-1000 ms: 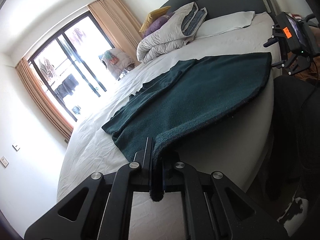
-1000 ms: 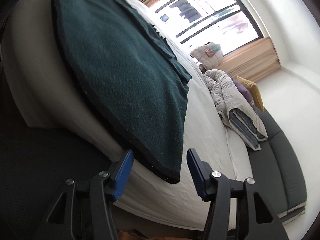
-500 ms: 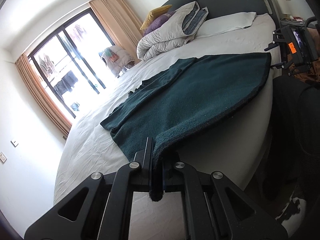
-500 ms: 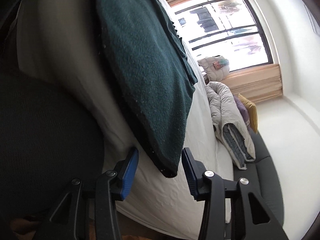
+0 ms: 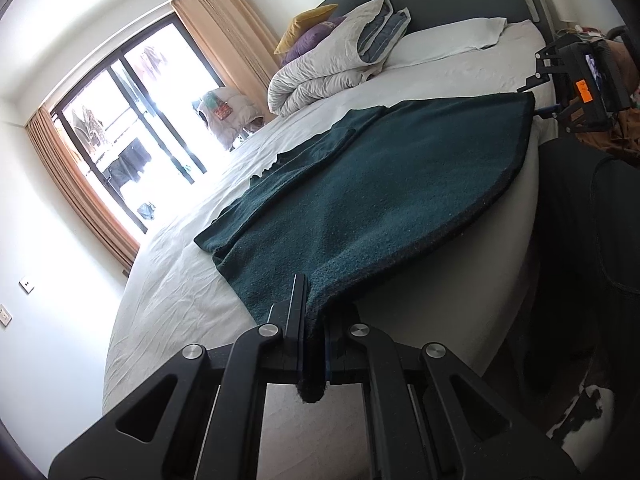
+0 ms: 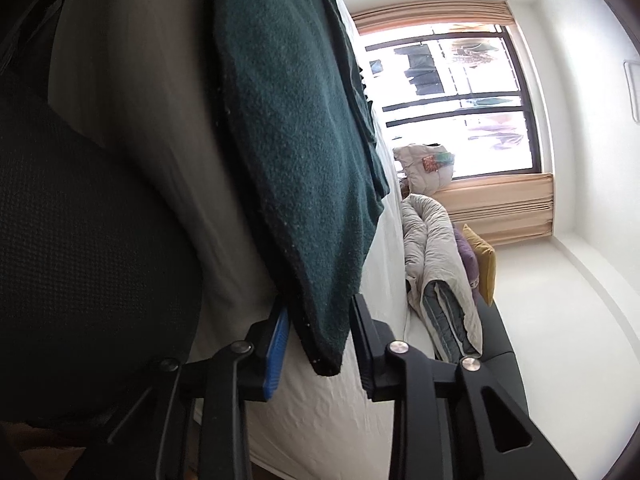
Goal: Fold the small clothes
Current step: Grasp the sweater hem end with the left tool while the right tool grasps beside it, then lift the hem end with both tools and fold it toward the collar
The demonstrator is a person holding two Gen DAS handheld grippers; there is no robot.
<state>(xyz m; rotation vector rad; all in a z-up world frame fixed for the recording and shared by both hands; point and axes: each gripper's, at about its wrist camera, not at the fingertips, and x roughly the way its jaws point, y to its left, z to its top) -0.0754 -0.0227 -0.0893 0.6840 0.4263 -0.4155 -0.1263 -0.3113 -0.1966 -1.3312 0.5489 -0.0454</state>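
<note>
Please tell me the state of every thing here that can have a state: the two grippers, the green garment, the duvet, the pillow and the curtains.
Left gripper: shut on a corner of the dark green garment.
Right gripper: jaws closing, the garment's other corner between them, not yet pinched.
Dark green garment: spread flat on the bed, near edge overhanging.
Duvet: folded, piled by the headboard.
White pillow: lying flat.
Curtains: drawn open.

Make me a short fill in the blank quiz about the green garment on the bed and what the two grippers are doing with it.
1. The left gripper is shut on a ____ of the dark green garment.
2. The garment lies on a ____ bed sheet.
3. The right gripper is closing, its pads not yet ____ the corner between them.

Missing words: corner; white; pressing
</note>
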